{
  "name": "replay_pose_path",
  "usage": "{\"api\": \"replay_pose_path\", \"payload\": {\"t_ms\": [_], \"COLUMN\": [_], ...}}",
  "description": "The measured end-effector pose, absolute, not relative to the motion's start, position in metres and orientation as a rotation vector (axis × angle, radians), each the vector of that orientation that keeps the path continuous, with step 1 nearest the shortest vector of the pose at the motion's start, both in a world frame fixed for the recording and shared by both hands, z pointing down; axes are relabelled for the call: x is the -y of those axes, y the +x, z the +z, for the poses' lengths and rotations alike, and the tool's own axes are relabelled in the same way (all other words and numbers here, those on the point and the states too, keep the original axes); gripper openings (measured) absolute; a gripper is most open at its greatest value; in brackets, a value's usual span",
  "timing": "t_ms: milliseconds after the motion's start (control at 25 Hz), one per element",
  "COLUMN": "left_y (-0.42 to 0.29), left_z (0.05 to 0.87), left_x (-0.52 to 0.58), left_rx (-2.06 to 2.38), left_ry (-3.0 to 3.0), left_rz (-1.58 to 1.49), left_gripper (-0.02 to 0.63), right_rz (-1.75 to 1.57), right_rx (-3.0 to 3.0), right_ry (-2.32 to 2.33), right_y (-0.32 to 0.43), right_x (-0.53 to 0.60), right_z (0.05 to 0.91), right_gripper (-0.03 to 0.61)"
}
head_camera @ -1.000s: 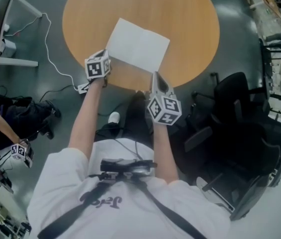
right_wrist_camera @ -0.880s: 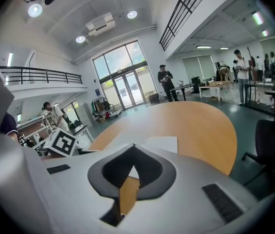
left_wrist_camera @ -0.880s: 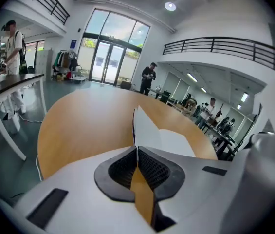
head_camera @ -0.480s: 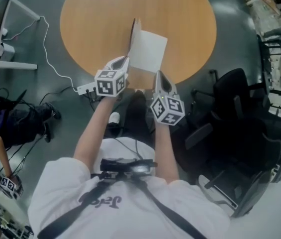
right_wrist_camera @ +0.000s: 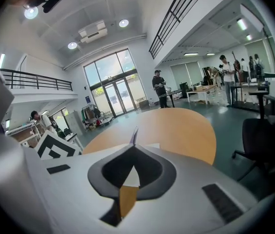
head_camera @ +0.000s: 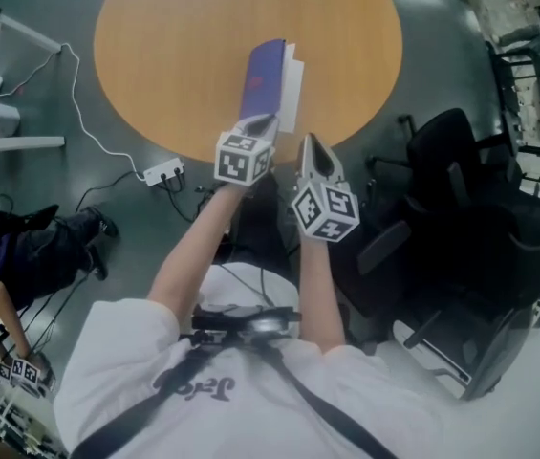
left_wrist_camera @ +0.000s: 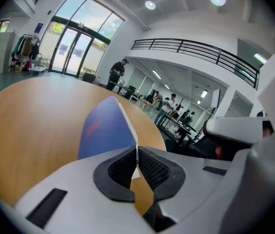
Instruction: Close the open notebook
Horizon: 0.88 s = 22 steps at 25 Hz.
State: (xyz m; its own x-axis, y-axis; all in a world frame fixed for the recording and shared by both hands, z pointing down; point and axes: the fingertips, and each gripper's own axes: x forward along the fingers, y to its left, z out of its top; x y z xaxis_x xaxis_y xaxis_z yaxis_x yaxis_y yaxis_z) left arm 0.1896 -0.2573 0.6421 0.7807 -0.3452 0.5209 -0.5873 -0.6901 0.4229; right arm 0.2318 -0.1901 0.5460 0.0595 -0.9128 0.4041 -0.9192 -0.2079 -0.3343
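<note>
The notebook stands half folded on the round wooden table [head_camera: 155, 46]. Its blue cover [head_camera: 264, 76] is raised upright over the white pages [head_camera: 292, 92] that lie flat to its right. My left gripper [head_camera: 262, 120] is shut on the near edge of the cover. In the left gripper view the blue cover [left_wrist_camera: 104, 129] rises just beyond the closed left gripper [left_wrist_camera: 137, 153]. My right gripper [head_camera: 309, 142] hovers at the table's near edge beside the pages, shut with nothing between its tips. In the right gripper view the right gripper [right_wrist_camera: 133, 148] faces the cover's thin edge [right_wrist_camera: 135, 133].
A black office chair [head_camera: 470, 228] stands close on the right. A white power strip [head_camera: 162, 171] with a cable lies on the floor left of my legs. A white stand [head_camera: 11, 113] and dark bags [head_camera: 40, 228] sit further left.
My left gripper has swung right and upward with the cover in its grip, and the notebook has gone from lying flat open to half folded. The right gripper shifted only slightly.
</note>
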Motion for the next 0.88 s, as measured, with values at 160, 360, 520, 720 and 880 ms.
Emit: {"api": "replay_pose_path", "payload": {"t_ms": [160,360,520,720,880], "left_y": [0.209,0.226,0.230,0.241,0.248], "left_z": [0.666,0.701,0.721,0.734,0.731], "left_x": [0.250,0.241,0.230,0.223,0.216], "left_rx": [0.655,0.606,0.573,0.522,0.451], "left_ry": [2.380,2.357,2.311,2.322,2.347], "left_rz": [0.629,0.734,0.816,0.883,0.889], "left_gripper": [0.025,0.025,0.026,0.026,0.028], "right_rz": [0.868,0.901,0.928,0.939,0.942], "right_rx": [1.930,1.879,1.842,1.829,1.848], "right_ry": [2.333,2.377,2.397,2.414,2.426], "right_y": [0.246,0.258,0.263,0.268,0.271], "right_x": [0.180,0.168,0.159,0.155,0.154], "right_z": [0.546,0.557,0.563,0.565,0.565], "right_gripper": [0.017,0.018,0.018,0.017,0.017]}}
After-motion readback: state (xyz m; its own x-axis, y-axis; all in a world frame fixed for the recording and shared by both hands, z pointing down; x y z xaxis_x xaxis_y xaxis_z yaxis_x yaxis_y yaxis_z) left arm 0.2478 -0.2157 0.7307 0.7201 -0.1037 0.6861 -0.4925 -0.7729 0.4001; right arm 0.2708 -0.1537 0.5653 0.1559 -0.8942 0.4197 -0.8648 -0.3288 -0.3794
